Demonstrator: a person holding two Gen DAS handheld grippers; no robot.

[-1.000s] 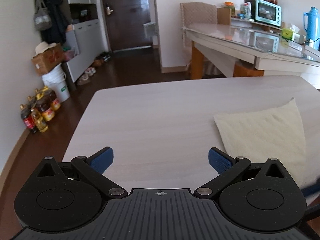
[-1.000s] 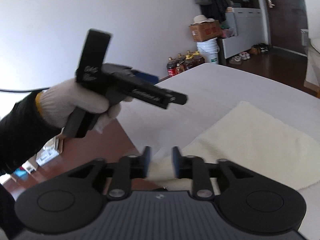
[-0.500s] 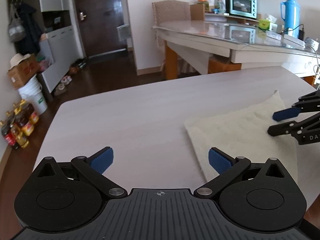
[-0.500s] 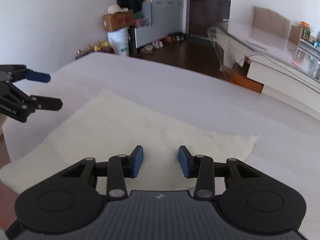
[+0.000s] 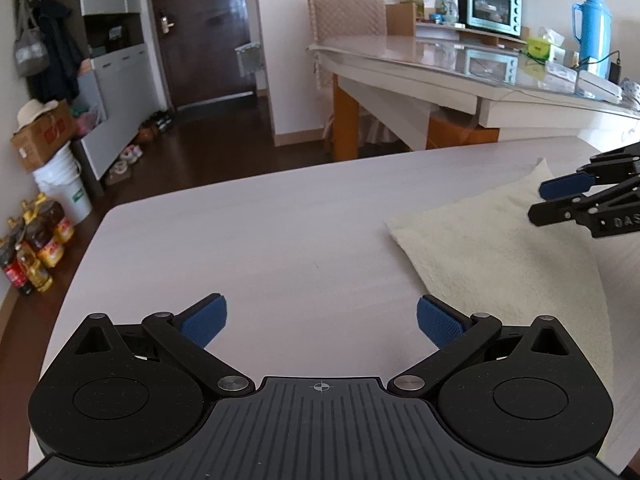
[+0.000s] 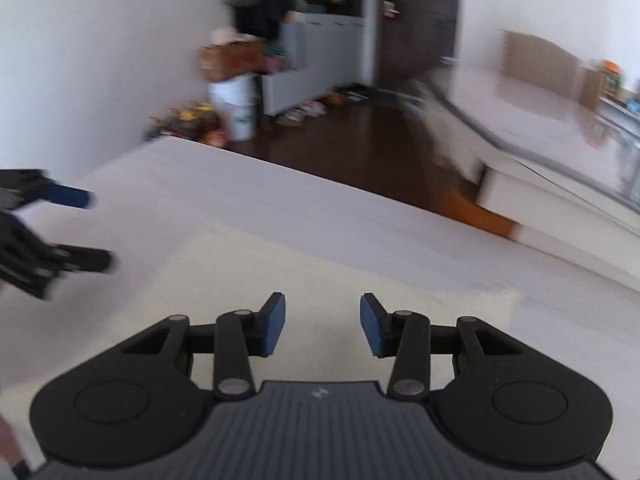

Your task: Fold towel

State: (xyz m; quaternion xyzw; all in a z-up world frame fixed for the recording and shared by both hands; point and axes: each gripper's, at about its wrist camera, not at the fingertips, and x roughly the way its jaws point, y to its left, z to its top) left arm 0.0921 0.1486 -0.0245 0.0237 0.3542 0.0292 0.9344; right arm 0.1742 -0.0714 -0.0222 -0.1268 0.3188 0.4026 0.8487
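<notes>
A cream towel (image 5: 500,248) lies flat on the pale wood-grain table (image 5: 260,240), at the right in the left wrist view. My left gripper (image 5: 320,320) is open wide and empty over bare table, left of the towel. My right gripper (image 6: 322,324) is open and empty, hovering over the towel (image 6: 320,264). The right gripper's fingers (image 5: 568,184) show at the right edge of the left wrist view, above the towel. The left gripper's fingers (image 6: 76,258) show at the left edge of the right wrist view. The right wrist view is blurred.
A glass-topped dining table (image 5: 460,64) with a toaster oven (image 5: 496,8) and a blue thermos (image 5: 592,28) stands behind. Oil bottles (image 5: 36,236), a white bucket (image 5: 64,188) and a cardboard box sit on the floor at the left. The table's near-left corner edge (image 5: 80,264) is close.
The right gripper has swung from the towel's near edge to over its middle and opened wider. The left gripper turned slightly, so the towel and right gripper's fingers now show at its right.
</notes>
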